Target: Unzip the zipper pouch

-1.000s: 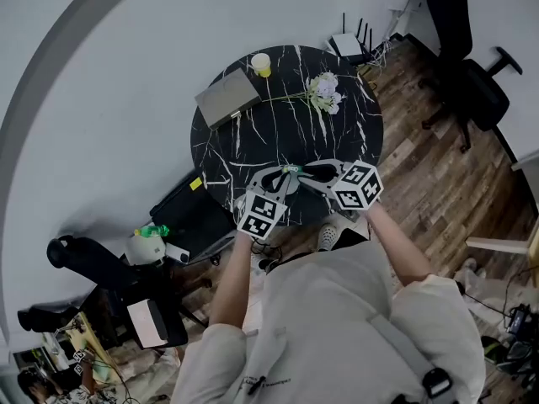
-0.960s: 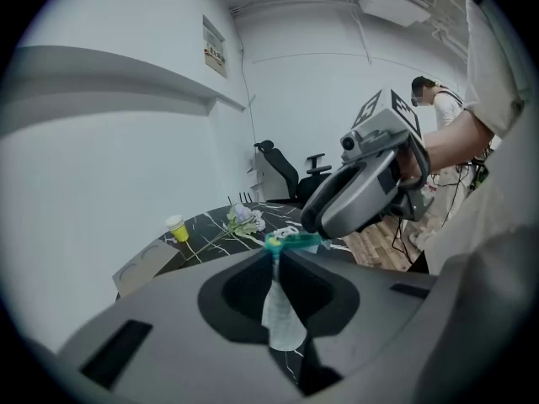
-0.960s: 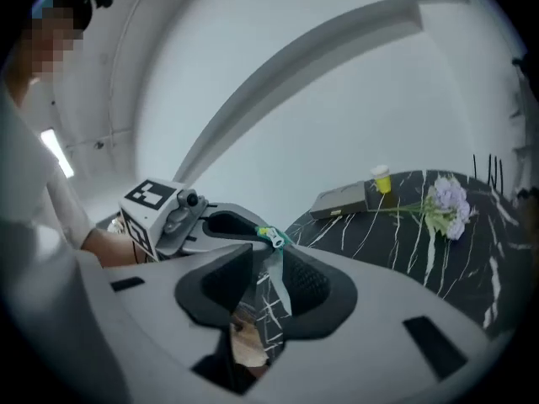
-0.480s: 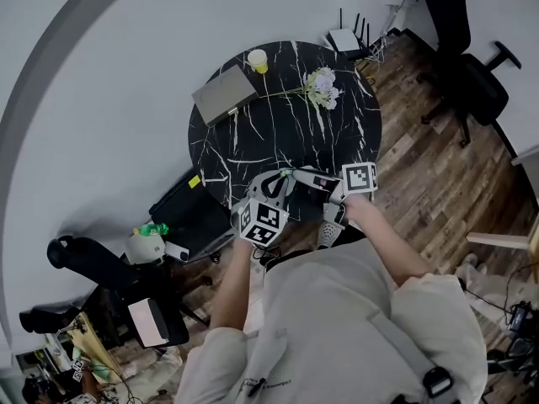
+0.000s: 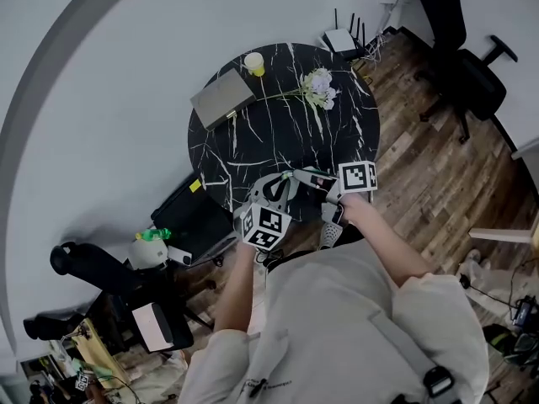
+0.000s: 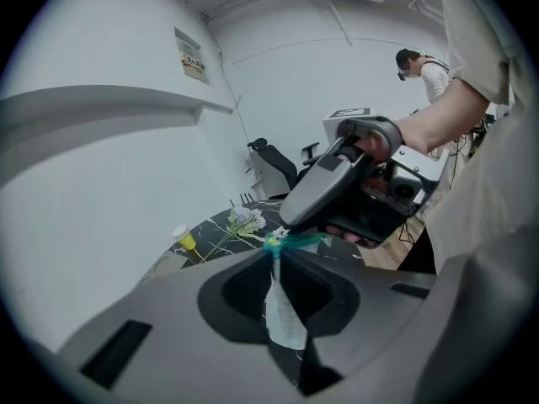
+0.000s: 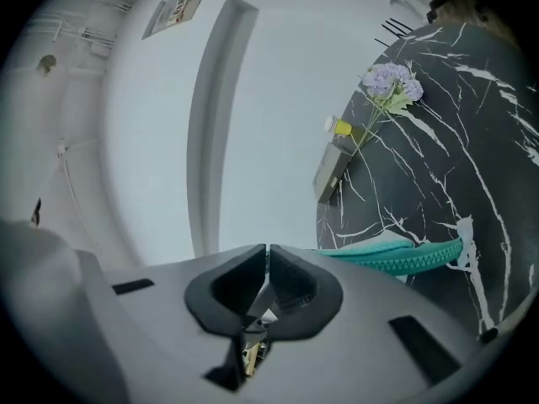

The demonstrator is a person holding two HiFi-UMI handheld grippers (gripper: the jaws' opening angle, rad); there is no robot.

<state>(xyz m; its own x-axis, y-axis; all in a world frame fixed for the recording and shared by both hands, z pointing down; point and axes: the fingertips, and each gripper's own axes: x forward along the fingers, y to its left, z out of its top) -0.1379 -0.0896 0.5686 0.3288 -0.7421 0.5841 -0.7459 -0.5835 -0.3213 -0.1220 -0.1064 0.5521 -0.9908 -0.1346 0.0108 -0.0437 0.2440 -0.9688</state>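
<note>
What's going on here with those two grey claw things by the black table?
A person stands at a round black marble table with a hand-held gripper in each hand. The left gripper is clamped on a pale zipper pouch. The right gripper has its jaws closing at the end of the pouch's teal zipper, with a small pale piece, probably the zipper pull, between them. Unzipping seems about to begin.

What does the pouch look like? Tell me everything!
The pouch is thin and pale, with a teal zipper along its top. It hangs edge-on, pinched in the left tool, over the black table. The right tool is closing its jaws at the zipper's end; whether it grips the pull I cannot tell.
</note>
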